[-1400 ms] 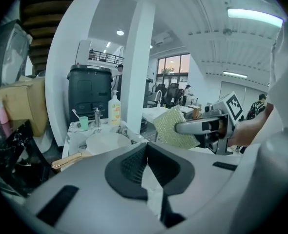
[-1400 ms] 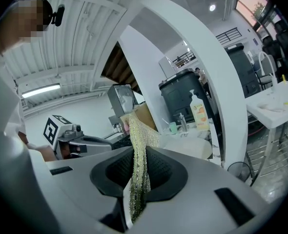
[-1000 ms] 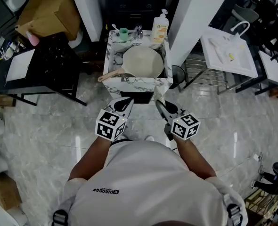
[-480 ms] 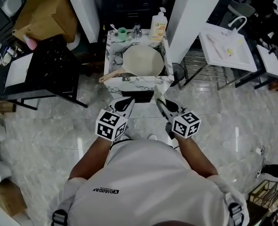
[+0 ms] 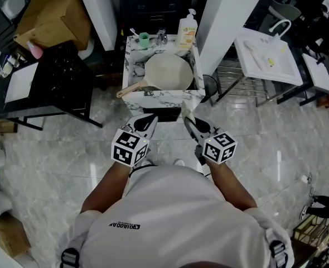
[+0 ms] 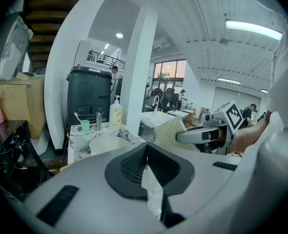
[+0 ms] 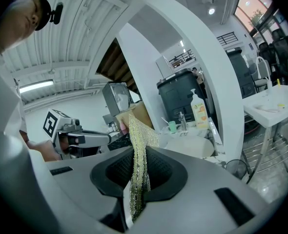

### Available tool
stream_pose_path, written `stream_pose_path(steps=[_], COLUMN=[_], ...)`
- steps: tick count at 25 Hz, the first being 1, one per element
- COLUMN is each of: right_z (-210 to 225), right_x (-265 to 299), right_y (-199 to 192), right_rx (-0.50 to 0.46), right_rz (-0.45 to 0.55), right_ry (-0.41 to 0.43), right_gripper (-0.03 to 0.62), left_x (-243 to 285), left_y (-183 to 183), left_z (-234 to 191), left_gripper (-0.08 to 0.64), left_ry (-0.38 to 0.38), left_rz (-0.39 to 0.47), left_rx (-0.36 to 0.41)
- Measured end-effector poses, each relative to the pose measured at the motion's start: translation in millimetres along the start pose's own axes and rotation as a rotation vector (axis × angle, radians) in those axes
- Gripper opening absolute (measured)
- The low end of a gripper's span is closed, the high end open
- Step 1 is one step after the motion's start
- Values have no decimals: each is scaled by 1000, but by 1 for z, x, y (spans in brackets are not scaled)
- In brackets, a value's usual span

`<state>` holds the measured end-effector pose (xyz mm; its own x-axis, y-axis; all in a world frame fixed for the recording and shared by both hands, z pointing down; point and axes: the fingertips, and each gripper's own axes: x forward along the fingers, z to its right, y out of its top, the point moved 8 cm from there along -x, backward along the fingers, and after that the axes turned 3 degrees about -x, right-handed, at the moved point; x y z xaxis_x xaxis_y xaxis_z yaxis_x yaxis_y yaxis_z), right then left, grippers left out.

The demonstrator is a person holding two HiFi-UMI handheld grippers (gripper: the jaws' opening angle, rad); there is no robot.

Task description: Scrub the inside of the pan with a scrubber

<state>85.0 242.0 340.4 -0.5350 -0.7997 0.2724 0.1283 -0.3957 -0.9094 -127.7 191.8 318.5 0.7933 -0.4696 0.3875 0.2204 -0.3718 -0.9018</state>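
Straight ahead of both grippers, and well apart from them, sits the pan (image 5: 167,72), lying in the sink (image 5: 153,98) with its open face up. That gap is what matters: nothing touches the pan yet. Both grippers hang close to the person's body, side by side, noses aimed at the sink.

Right gripper (image 5: 188,123) has the scrubber (image 5: 188,111). Its jaws are clamped on the glittery mesh, which stands up out of the tips as a flat sheet on edge, free end toward the pan. Left gripper (image 5: 148,120) is closed tight, pads together, with nothing held that I can make out.

Now the handle (image 5: 132,89): it runs out from the bowl toward the left gripper's side and back toward the person, over the sink's near corner. So the pan's long axis slants, with the handle nearer the left gripper and the bowl dead ahead, a touch toward the right one. My read is that the empty left gripper is placed to take the handle, though it would have to open first. The right one would carry the scrubber forward and down into the bowl. Both look about equally far off.
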Motion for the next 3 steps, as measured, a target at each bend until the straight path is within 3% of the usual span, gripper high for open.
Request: stream_pose_path(steps=[3], right_z=[-1], right_x=[1], right_y=[-1], right_rx=[0], right_rz=[-2], right_ry=[-3], right_gripper=[77], left_x=[-2], left_y=[-1], left_z=[-2], left_gripper=[15], left_ry=[5], left_rz=[6], left_rx=[-6])
